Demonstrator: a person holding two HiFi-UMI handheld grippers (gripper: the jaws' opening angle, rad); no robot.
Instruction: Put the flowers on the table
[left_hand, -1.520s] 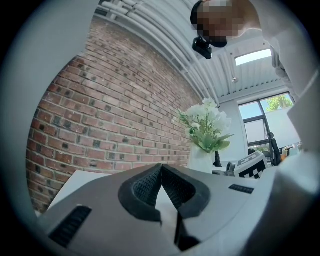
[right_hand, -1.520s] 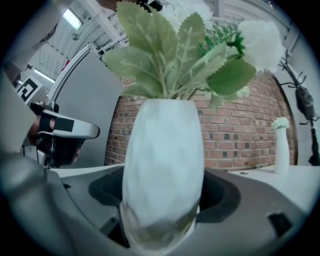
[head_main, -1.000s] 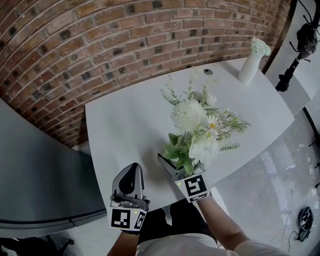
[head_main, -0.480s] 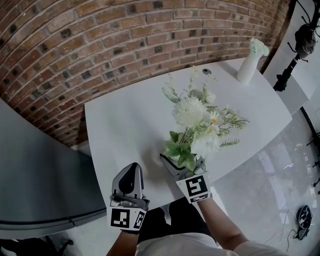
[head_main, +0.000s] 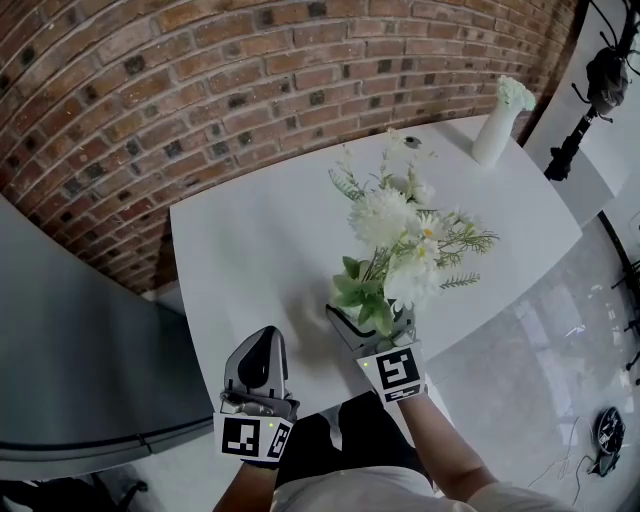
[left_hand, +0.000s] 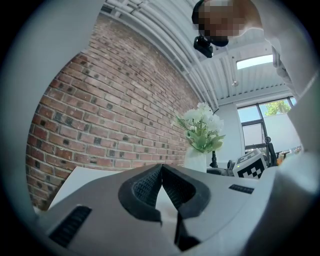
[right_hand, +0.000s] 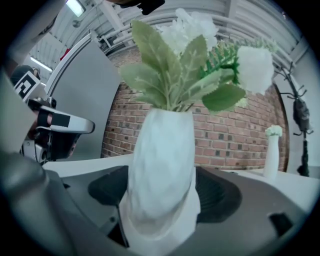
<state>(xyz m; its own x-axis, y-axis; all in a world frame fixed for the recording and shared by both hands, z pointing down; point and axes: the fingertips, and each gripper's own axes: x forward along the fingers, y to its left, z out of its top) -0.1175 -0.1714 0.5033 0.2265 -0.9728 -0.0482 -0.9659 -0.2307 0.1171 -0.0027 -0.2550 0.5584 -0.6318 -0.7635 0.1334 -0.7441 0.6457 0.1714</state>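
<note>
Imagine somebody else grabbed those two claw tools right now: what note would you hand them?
Left gripper: shut, empty, by the near edge of the table.
Right gripper: shut on the white vase of flowers, at that same edge.
Done: vase gripped and brought to the table.
Left: its base is hidden, so make sure it rests on the table, then open the jaws.

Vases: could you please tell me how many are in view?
2: one vase held by the right gripper; a slim vase on the table's far corner.
</note>
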